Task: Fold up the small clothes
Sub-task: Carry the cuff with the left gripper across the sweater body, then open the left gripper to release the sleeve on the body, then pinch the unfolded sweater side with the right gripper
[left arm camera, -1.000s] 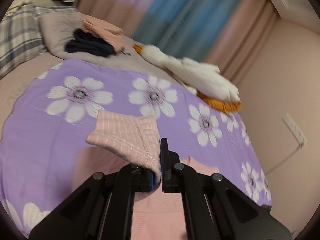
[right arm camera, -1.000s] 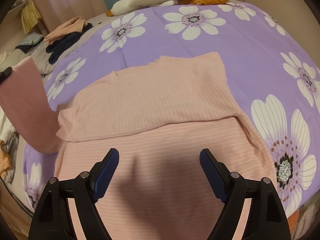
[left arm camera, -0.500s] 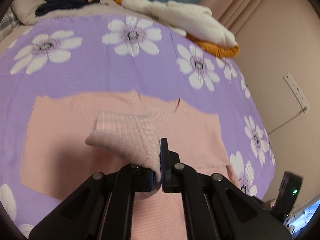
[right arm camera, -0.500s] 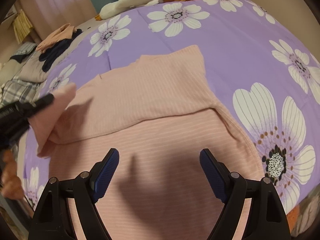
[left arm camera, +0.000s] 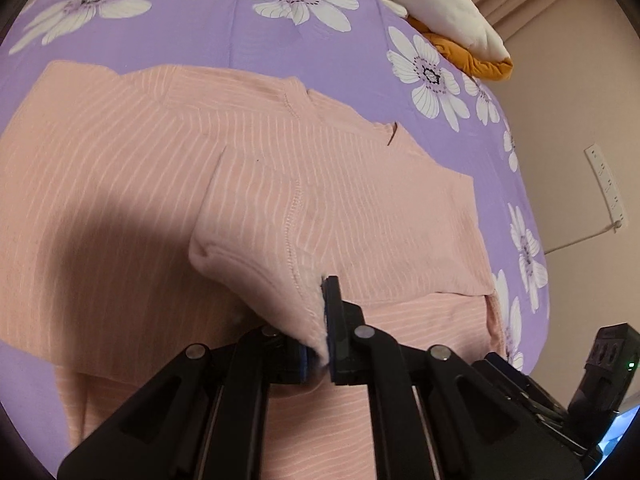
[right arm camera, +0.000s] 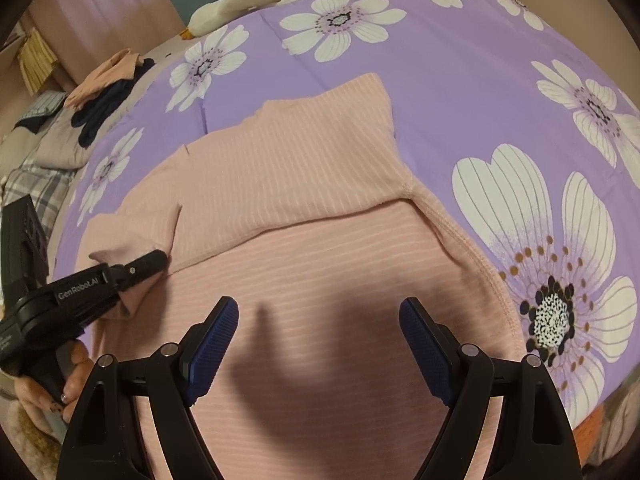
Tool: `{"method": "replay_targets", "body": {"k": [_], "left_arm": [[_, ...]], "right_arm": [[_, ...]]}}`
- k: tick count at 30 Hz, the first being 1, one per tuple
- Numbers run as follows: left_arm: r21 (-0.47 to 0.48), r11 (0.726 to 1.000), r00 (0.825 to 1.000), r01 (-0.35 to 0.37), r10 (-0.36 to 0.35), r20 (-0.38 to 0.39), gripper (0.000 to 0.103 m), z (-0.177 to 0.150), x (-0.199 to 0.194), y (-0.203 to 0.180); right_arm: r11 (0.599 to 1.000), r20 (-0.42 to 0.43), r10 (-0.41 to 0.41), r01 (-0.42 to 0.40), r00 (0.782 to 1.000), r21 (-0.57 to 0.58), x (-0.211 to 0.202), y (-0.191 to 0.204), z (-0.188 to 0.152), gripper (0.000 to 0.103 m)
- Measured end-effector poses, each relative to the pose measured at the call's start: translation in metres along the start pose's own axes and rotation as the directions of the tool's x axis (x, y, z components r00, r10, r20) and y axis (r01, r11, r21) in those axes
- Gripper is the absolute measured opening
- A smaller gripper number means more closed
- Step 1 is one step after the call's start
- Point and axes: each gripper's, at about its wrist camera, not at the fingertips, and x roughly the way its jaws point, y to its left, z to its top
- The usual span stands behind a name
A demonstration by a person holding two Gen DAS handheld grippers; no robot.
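The left gripper (left arm camera: 320,336) pinches the sleeve (left arm camera: 280,248), laying it across the shirt (right arm camera: 320,280); the right gripper (right arm camera: 320,340) hovers wide open, empty.

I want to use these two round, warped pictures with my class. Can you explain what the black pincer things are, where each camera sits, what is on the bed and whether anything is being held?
No robot is here: a person holds a hand-held two-finger gripper in each hand, each with a wide-angle camera looking along its fingers, hence the round, bent pictures.

The left camera shows the left gripper shut on the sleeve of a pink striped top, holding it over the top's body. The right camera shows the right gripper open, holding nothing, above the top's lower part; the left gripper appears at that picture's left edge.

The top lies spread on a purple bedspread with white flowers. Further back are a white and orange plush toy and a pile of other clothes.
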Motion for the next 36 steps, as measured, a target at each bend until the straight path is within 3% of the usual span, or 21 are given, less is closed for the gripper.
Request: {"method": "replay_targets", "body": {"k": [3,5,11,14,22,29,36], "left_arm": [[-0.017,0.999,1.0,0.029,-0.029,-0.011,0.016,-0.001,-0.01,0.001],[-0.028,0.998,0.999,0.05,-0.05,-0.008,0.039,-0.003,-0.02,0.001],[-0.046,0.998,0.997,0.048,-0.045,0.067,0.061,-0.012,-0.07,0.007],[-0.069,0.997,0.995,0.03,-0.023,0.098,0.064,-0.017,-0.09,0.018],[-0.141,0.98,0.972,-0.144,0.167,0.167,0.064,-0.025,-0.13,0.061],[-0.234,0.96,0.96,-0.152,0.2,0.197,0.064,-0.034,-0.157,0.103],[-0.295,0.941,0.951,-0.169,0.234,0.201,0.062,-0.043,-0.17,0.13]], "right_arm": [[1.0,-0.007,0.004,-0.004,1.0,0.001,0.002,0.0,0.001,0.084],[1.0,-0.007,0.011,-0.011,1.0,0.001,0.003,0.0,0.002,0.084],[0.999,-0.007,0.029,-0.029,1.0,-0.017,0.005,0.005,0.005,0.084],[0.999,-0.004,0.023,-0.023,1.0,-0.048,0.006,0.013,0.008,0.084],[0.985,0.013,0.017,-0.015,1.0,-0.172,0.007,0.056,0.02,0.084],[0.942,0.024,0.056,-0.045,0.998,-0.333,0.004,0.109,0.029,0.084],[0.902,-0.053,0.091,-0.105,0.994,-0.42,0.018,0.151,0.03,0.084]]}}
